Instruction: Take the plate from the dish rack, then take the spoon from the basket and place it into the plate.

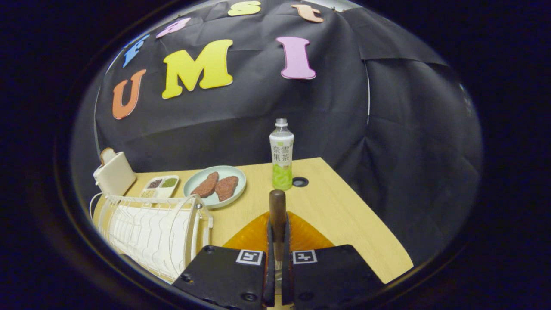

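My gripper (pixel 277 245) is shut on the spoon, whose dark brown wooden handle (pixel 277 211) sticks up from between the fingers. Right below and beyond the fingers lies an amber see-through plate (pixel 254 237) on the wooden table. The spoon's bowl is hidden by the fingers. To the left of the fingers stands the white wire dish rack (pixel 150 232), with no plate seen in it.
A pale green plate (pixel 196 181) with two brown meat pieces lies behind the rack. A small divided dish of grains (pixel 160 186) and a cream box (pixel 114 174) stand further left. A drink bottle (pixel 281 155) stands beyond the fingers, by a round table hole (pixel 300 181).
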A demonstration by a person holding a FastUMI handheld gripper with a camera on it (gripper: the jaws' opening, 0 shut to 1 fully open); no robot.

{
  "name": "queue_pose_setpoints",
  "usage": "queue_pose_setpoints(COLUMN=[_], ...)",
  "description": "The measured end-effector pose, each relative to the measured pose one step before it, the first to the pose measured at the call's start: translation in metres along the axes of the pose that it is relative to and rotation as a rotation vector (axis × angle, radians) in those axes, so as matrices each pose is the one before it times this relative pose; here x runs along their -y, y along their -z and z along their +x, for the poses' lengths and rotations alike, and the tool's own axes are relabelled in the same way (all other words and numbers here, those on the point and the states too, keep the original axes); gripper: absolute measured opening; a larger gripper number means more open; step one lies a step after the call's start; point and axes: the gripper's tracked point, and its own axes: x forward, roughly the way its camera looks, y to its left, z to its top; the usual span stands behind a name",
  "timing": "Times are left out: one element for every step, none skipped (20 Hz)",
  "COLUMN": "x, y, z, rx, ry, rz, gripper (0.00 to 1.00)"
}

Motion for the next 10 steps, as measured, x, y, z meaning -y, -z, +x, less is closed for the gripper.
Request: queue_pose_setpoints(x=[0.00091,0.00101,0.00097,-0.00083,-0.00251,-0.00166,-0.00296,-0.00402,-0.00426,-0.00538], y=[-0.00853,-0.01106,-0.00839,-0.00916,-0.00948,-0.00972,-0.00766,-0.00672,-0.00373,-0.00250], z=[-0.00845,-0.00893,-0.01046,-0.01134,-0.01269,-0.01277,-0.01315,-0.01434,-0.01528,-0.01505], rx=[0.03242,0.03158,0.02760,0.02465,0.02625,0.02580,0.02501,0.01733,0.01386,0.00662], ry=[0.01048,0.01020,0.01185,0.00222,0.00002,0.00184,-0.00303,-0.00407,-0.00502,-0.00734], rz=[-0.00723,-0.01019,-0.01151,-0.01379,-0.01210,-0.01143,-0.01056,-0.00427,0.00622,0.01222], gripper=[0.11,0.11,0.11,0.11,0.11,0.11,0.11,0.11,0.11,0.11])
